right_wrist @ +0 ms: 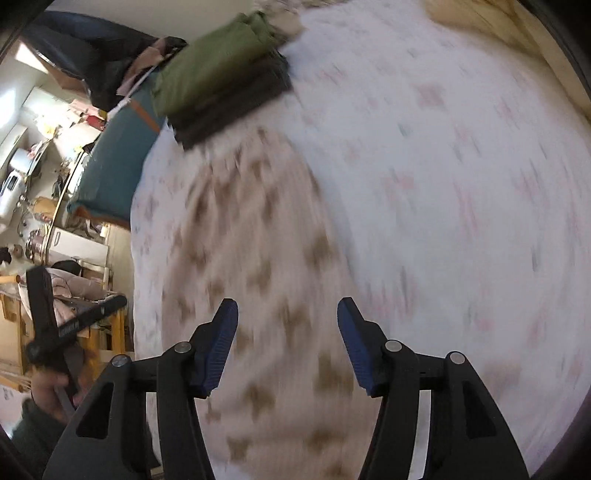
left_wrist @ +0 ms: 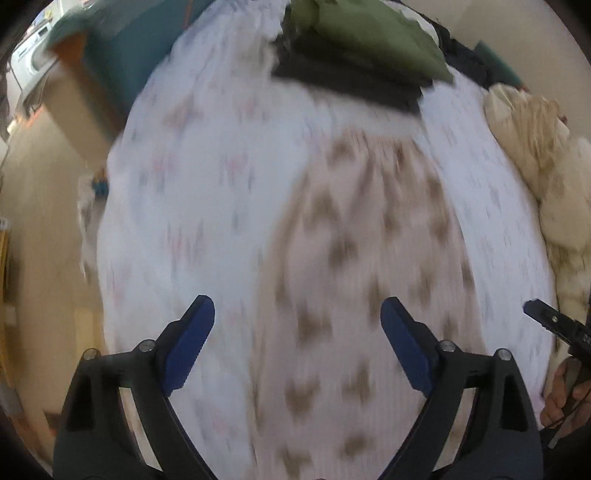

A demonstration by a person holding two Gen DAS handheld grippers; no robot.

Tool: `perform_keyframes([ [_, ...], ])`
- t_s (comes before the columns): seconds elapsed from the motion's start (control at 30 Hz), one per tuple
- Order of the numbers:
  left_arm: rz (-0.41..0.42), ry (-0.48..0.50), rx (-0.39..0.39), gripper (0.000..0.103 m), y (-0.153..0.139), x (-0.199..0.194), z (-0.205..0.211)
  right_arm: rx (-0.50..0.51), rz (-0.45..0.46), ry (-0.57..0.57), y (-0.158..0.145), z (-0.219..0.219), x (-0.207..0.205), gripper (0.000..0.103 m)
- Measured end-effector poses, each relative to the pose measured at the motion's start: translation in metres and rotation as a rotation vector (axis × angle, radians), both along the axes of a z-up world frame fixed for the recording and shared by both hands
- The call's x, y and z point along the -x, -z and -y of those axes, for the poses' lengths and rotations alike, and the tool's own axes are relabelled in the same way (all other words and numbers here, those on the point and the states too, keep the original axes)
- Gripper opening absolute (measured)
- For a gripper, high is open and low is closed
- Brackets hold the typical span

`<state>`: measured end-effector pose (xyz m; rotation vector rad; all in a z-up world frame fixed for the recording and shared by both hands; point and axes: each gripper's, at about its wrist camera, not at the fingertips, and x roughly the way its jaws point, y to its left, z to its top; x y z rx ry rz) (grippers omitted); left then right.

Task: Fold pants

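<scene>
Pale pink pants (left_wrist: 362, 266) with brown motifs lie flat and lengthwise on a white flowered bed sheet (left_wrist: 192, 192), waistband at the far end. They also show in the right wrist view (right_wrist: 258, 280). My left gripper (left_wrist: 297, 314) is open and empty above the pants' near part. My right gripper (right_wrist: 288, 317) is open and empty above the pants too. Both views are motion-blurred. The right gripper's tip shows at the left view's right edge (left_wrist: 554, 321); the left gripper shows at the right view's left edge (right_wrist: 55, 325).
A stack of folded clothes, olive green (left_wrist: 365, 33) on dark ones (left_wrist: 343, 81), sits beyond the waistband. A cream fluffy blanket (left_wrist: 546, 155) lies along the bed's right side. A teal pillow (right_wrist: 114, 158) and cluttered furniture (right_wrist: 44, 155) are beside the bed.
</scene>
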<state>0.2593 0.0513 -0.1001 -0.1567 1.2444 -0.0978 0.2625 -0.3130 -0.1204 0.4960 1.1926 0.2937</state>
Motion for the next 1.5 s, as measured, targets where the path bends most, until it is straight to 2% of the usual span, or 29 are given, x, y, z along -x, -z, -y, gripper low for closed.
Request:
perform_keyframes([
  [0.13,0.025,0.071,-0.007,0.088,0.021,-0.084,0.013,0.055,0.029,-0.115,0.003,-0.012,-0.087,0.06],
  [0.2,0.02,0.122,-0.008,0.087,0.035,-0.112,0.023,0.083,0.059,-0.171,0.003,-0.022,-0.128,0.059],
  [0.27,0.011,0.167,-0.037,0.083,0.048,-0.132,0.038,0.108,0.078,-0.206,0.003,-0.03,-0.149,0.059],
  [0.3,-0.003,0.181,-0.043,0.076,0.058,-0.144,0.043,0.143,0.077,-0.228,0.009,-0.039,-0.169,0.059],
  [0.37,-0.049,0.204,0.053,0.068,0.073,-0.163,0.045,0.208,0.076,-0.26,0.016,-0.046,-0.185,0.054],
  [0.4,-0.052,0.209,0.057,0.057,0.077,-0.169,0.046,0.247,0.078,-0.28,0.025,-0.055,-0.199,0.052],
  [0.43,-0.05,0.21,0.037,0.054,0.081,-0.173,0.047,0.253,0.061,-0.293,0.035,-0.06,-0.21,0.052],
  [0.57,-0.091,0.284,0.001,0.051,0.097,-0.187,0.058,0.208,0.021,-0.302,0.063,-0.071,-0.237,0.052],
  [0.63,-0.144,0.348,0.026,0.03,0.107,-0.189,0.066,0.159,-0.003,-0.321,0.077,-0.077,-0.245,0.052],
  [0.67,-0.145,0.389,-0.009,0.03,0.11,-0.187,0.072,0.157,-0.018,-0.348,0.086,-0.082,-0.247,0.052],
  [0.7,-0.133,0.42,-0.041,0.03,0.112,-0.185,0.077,0.184,-0.018,-0.375,0.092,-0.089,-0.247,0.05],
  [0.77,-0.134,0.426,-0.051,0.03,0.116,-0.185,0.078,0.238,-0.041,-0.41,0.104,-0.097,-0.247,0.028],
  [0.8,-0.13,0.42,-0.047,0.024,0.116,-0.185,0.077,0.246,-0.047,-0.414,0.108,-0.098,-0.247,0.012],
  [0.83,-0.117,0.421,-0.059,0.012,0.114,-0.184,0.077,0.242,-0.033,-0.418,0.106,-0.099,-0.246,0.007],
  [0.9,-0.086,0.426,-0.07,0.006,0.108,-0.18,0.076,0.254,0.024,-0.433,0.093,-0.102,-0.239,0.006],
  [1.0,-0.047,0.452,-0.086,0.005,0.09,-0.169,0.076,0.257,0.065,-0.454,0.074,-0.103,-0.229,0.005],
  [1.03,-0.036,0.461,-0.087,0.005,0.083,-0.164,0.076,0.259,0.11,-0.476,0.06,-0.103,-0.22,0.005],
  [1.17,0.096,0.489,-0.094,0.005,0.031,-0.143,0.068,0.253,0.211,-0.512,0.015,-0.095,-0.189,0.005],
  [1.27,0.176,0.511,-0.057,0.005,-0.003,-0.11,0.061,0.269,0.266,-0.548,-0.016,-0.088,-0.15,0.005],
  [1.4,0.242,0.627,-0.13,0.004,-0.027,-0.046,0.075,0.268,0.284,-0.564,-0.042,-0.08,-0.101,0.005],
  [1.5,0.283,0.654,-0.116,0.004,-0.046,-0.005,0.078,0.278,0.299,-0.562,-0.052,-0.077,-0.051,0.005],
])
